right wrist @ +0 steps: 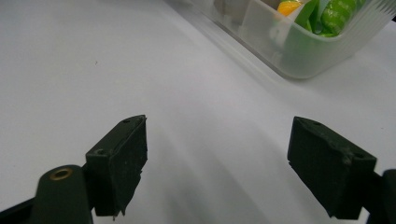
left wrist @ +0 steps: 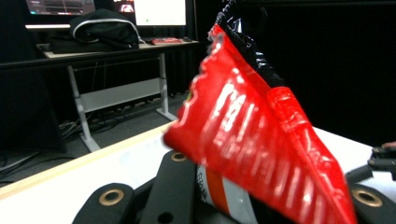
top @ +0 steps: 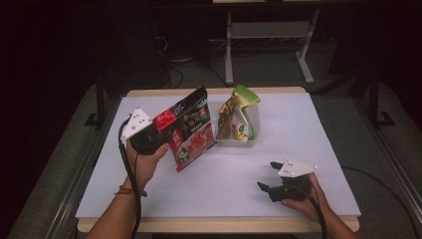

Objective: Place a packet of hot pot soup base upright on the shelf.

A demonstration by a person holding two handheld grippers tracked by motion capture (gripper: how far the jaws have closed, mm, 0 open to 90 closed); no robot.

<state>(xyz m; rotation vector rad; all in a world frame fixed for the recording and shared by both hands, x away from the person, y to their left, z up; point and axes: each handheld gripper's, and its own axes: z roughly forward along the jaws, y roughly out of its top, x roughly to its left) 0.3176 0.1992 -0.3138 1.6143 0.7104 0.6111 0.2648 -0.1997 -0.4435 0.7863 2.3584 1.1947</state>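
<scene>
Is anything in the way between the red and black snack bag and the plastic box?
Partly. The left gripper holds the red and black foil snack bag up beside the clear plastic box. A green and brown snack bag already stands in the box, taking up much of its room.

Snack bag point(top: 191, 130) in left tool point(top: 158, 133), just left of bin point(top: 253, 130) holding upright packets point(top: 238, 117); right tool point(top: 266, 175) nearer, apart.
</scene>
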